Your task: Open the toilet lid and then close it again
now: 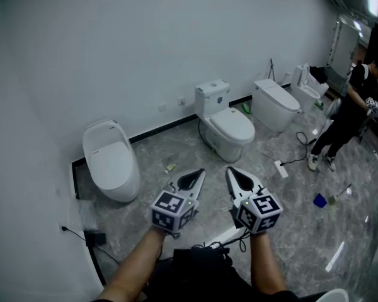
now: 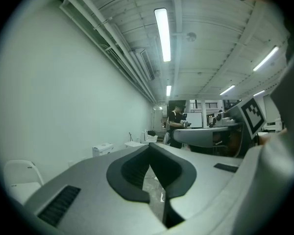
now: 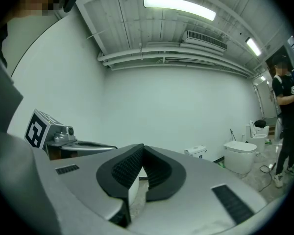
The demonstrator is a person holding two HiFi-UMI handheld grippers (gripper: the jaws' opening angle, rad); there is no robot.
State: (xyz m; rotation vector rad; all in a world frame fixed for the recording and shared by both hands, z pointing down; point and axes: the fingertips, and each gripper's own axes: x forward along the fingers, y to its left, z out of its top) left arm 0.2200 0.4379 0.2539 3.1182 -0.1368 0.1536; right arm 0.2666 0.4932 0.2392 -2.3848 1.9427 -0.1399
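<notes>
Head view: left gripper and right gripper shut, empty; middle toilet well apart ahead, lid down, long axis pointing back toward nearer right gripper.

Glossy ceramic toilet, polished marble-look floor

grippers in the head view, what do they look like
Both match: the left gripper and right gripper have silver-grey jaws tapering to a point, lined with black ribbed pads. Behind the jaws each carries a cube with black-and-white square markers. The forearms holding them are bare, with no sleeve in view.
</notes>
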